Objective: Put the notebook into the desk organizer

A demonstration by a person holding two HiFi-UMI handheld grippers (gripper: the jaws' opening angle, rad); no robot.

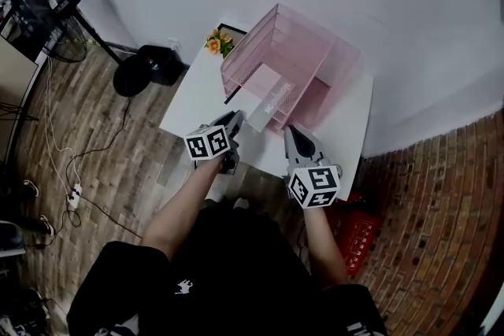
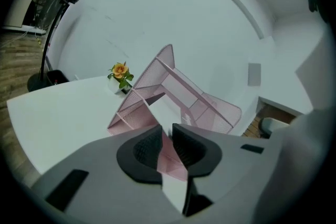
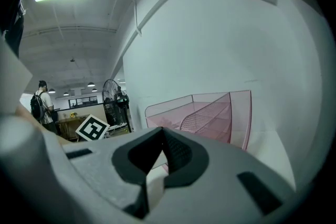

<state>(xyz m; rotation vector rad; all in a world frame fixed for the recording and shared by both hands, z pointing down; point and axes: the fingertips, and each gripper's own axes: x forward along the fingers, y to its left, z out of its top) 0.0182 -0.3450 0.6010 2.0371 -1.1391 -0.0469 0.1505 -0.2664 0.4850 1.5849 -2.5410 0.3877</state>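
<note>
Most of the job looked done to me; the notebook (image 1: 268,100) lay slanted in one of the middle slots of the organizer (image 1: 315,43), its far end inside the pink mesh and its near end sticking out of the organizer's open front toward me. That near end sat between the jaws of my left gripper (image 1: 236,118), just in front of the organizer; in the left gripper view the jaws stood only narrowly apart, with the notebook (image 2: 164,110) running up between them into the organizer (image 2: 157,73), and the pads did not seem to press on it, so I judged the grip slack rather than firm. My right gripper (image 1: 290,130) hung just off the organizer's front right corner; its own view showed the jaws together at the tips with nothing between them (image 3: 161,131), and the organizer's (image 3: 210,113) mesh wall beyond. What I judged left: draw the left gripper clear, and perhaps nudge the notebook further in, since part of it overhung the front.

As for holders: the organizer held the notebook alone as far as I could see, its other sections showing bare mesh; a small pot (image 1: 219,42) of orange flowers stood behind the organizer's left corner, on the same table (image 1: 197,102).
</note>
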